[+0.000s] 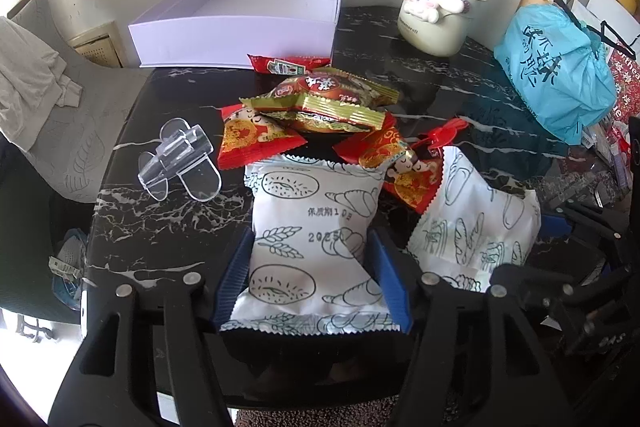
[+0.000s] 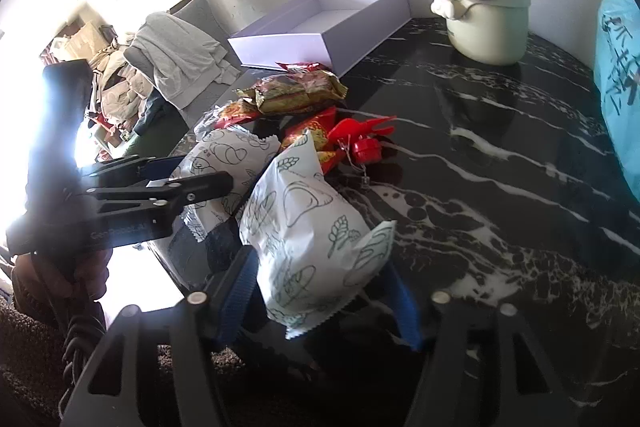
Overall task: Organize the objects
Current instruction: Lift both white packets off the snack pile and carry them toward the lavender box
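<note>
Basically both grippers straddle white bread packets near the table's front edge. Left gripper (image 1: 312, 279): blue pads sit against both sides of the flat-lying printed packet (image 1: 312, 227), so it reads as a light hold, jaws moderately apart. Right gripper (image 2: 324, 303): jaws wider; the second packet (image 2: 308, 227) is tilted between them, left pad touching, right pad apparently clear, so likely not gripped.

Risks, judged from here:
- the puffy, slick wrappers could squirt out of the pads or crush if squeezed hard;
- the tilted packet may flop over or off the edge of the black marble table (image 1: 160, 211);
- the grippers sit just beside each other and could collide;
- the red snack sachets (image 1: 256, 139) overlap the packets' far ends and may be dragged.

The open white box (image 1: 240, 23), the probable destination, sits behind the pile; a clear plastic clip (image 1: 180, 163) lies left.
</note>
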Demonstrator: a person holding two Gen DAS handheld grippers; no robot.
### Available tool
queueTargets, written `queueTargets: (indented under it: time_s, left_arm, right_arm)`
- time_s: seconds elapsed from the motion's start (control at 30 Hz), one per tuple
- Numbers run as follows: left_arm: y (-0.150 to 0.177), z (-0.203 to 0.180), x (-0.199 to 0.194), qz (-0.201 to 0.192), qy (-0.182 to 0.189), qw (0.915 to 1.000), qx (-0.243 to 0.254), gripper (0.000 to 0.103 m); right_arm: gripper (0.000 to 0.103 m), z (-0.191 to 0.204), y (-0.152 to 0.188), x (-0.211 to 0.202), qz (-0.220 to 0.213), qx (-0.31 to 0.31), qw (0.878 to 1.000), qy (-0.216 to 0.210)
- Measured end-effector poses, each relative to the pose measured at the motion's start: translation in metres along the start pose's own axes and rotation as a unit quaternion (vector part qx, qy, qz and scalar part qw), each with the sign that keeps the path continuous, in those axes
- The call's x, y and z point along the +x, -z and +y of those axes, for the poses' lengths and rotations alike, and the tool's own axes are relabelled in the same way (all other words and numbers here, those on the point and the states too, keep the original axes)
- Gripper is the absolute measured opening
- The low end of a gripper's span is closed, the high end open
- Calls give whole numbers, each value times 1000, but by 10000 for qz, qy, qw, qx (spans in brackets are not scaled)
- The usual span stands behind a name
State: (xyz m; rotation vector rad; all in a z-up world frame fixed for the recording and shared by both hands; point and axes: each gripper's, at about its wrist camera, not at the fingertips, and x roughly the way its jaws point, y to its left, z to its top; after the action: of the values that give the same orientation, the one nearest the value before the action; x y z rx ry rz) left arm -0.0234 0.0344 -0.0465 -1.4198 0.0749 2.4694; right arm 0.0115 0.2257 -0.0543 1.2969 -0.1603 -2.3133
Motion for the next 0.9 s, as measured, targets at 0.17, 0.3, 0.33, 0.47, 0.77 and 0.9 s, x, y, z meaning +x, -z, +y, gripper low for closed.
queueTargets:
  time_s: [0.17,0.3,0.33,0.47,0.77,0.9]
  left_arm:
    - [-2,3,13,212,61,9997,-63,63]
    - [-2,3,20,247,31,9997,0,67]
    - [-2,2,20,237,10,9997,43,68]
    - [-1,0,21,212,-54,9997,125,69]
    - [-1,-5,24,206,-143,9994,258,70]
    - [-1,-6,24,189,-141,9994,245,71]
  right_arm:
    - [82,11,-4,-5,-206,-499,9983,217]
    - [86,21,-5,-2,-267,-969,9943,350]
    - [87,23,-5,-2,-306,-1087,9929,386]
    - [90,31,-5,-5,-590,-1563,9836,682]
    - [90,40,-7,6,-437,-2366,9689,582]
    - [90,41,-5,19,-212,-2736,9597,608]
